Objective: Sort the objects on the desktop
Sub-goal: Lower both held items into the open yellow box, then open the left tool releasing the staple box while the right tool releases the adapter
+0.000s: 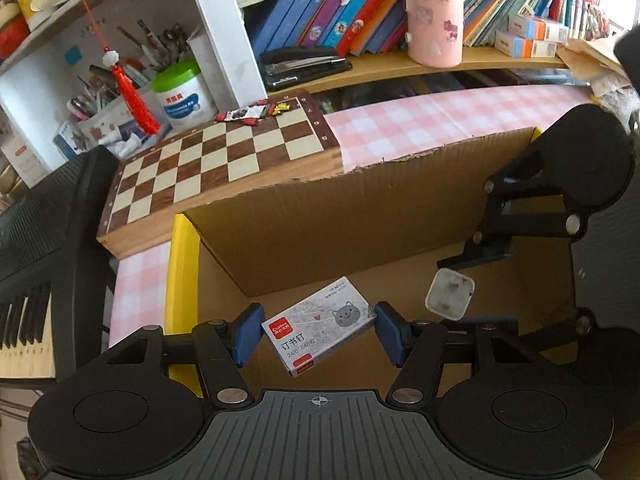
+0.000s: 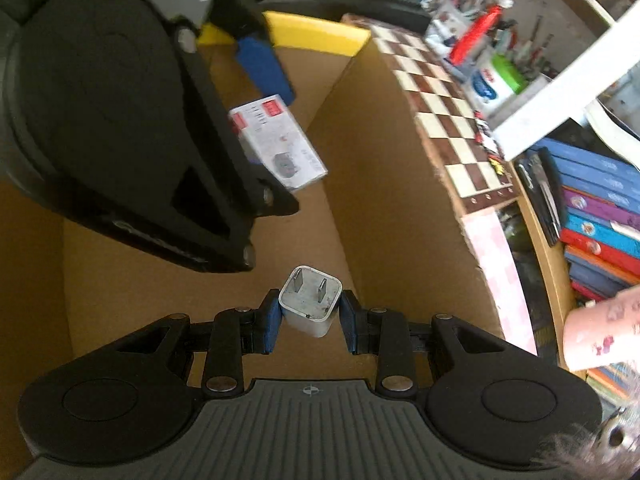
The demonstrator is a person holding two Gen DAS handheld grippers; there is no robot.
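Staple box sits clamped between the blue pads of my left hand-held gripper, its cat picture and red label facing up, tilted a little across the grip. My right hand-held gripper is closed narrow on a white plug adapter, whose two metal prongs point away from me. Both held things hang inside the open cardboard box, above its brown floor; I cannot tell whether either one touches it. Seen from my left hand-held gripper, the adapter is just to the right of the staple box and a little farther off. Beyond the box's far wall lies a chessboard on the pink checked worktop. A yellow strip runs along the box's left edge. Farther ahead of my left hand-held gripper, a shelf carries a pink cup, a black stapler and a row of books.
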